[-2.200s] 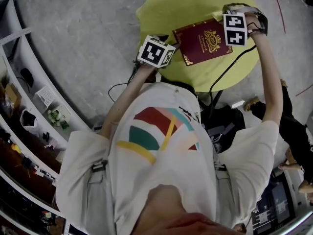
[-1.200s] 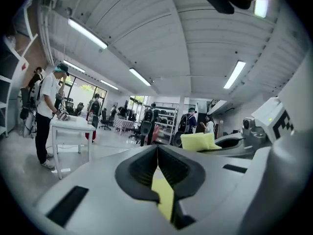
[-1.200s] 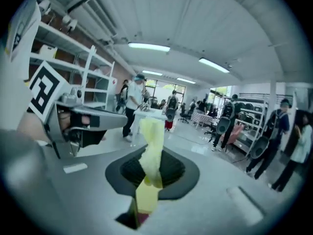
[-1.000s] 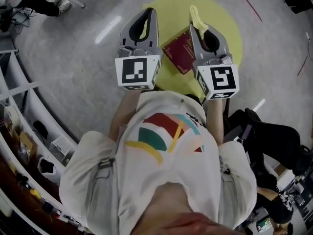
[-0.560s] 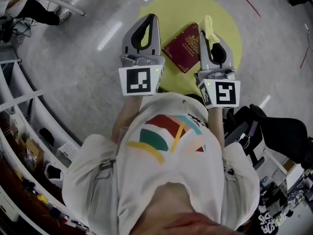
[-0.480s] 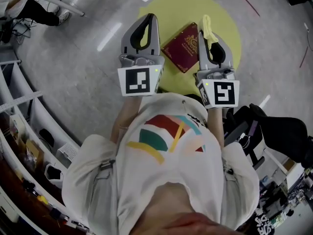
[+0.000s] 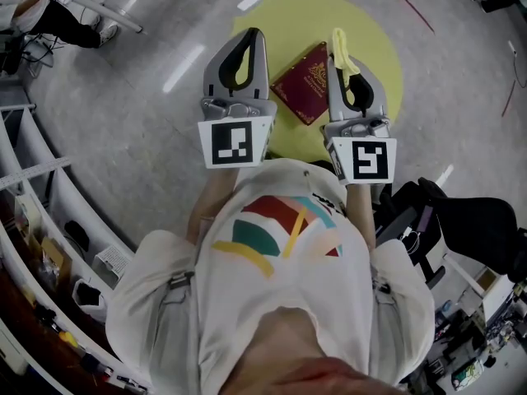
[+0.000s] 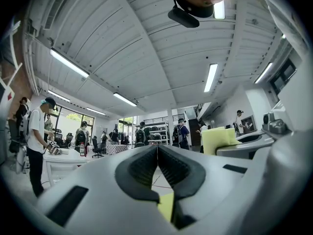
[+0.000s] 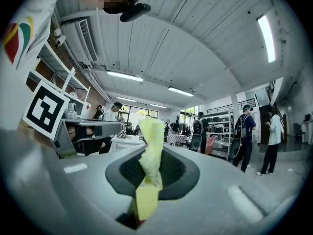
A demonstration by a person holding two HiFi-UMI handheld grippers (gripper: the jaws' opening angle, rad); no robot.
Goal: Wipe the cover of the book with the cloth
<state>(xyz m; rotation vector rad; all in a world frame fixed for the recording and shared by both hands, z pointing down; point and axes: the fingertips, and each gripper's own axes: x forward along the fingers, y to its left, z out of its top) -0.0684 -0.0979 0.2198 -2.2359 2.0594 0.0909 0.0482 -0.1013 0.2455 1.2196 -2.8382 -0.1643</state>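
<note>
The book (image 7: 303,85) lies flat and closed on the round yellow table (image 7: 370,31), dark red cover up with a gold emblem, turned at an angle to you. It looks like a stiff hardback: rigid, moderately heavy, unlikely to bend under a wipe. But the smooth cover will probably let it skate on the tabletop if you push sideways. Pin it at a corner or along an edge, away from the emblem, and leave the middle free for wiping.

The cloth (image 9: 149,151) is soft, light and limp. Your right gripper (image 9: 152,168) is clamped on its lower part, and a twisted yellow tuft stands up past the jaw tips. In the head view that tuft (image 7: 339,46) shows just beside the book's right edge, but the gripper views look out across the room, so the cloth appears raised off the cover, not touching it. You will likely need to tip that gripper (image 7: 338,60) downward so the loose end drags flat.

Your left gripper (image 8: 157,153) has its jaws pressed together with nothing between them, and it (image 7: 257,35) hangs to the left of the book.

No container stands on the table. The shelving (image 7: 33,171) along the left holds small items, too small to identify.
</note>
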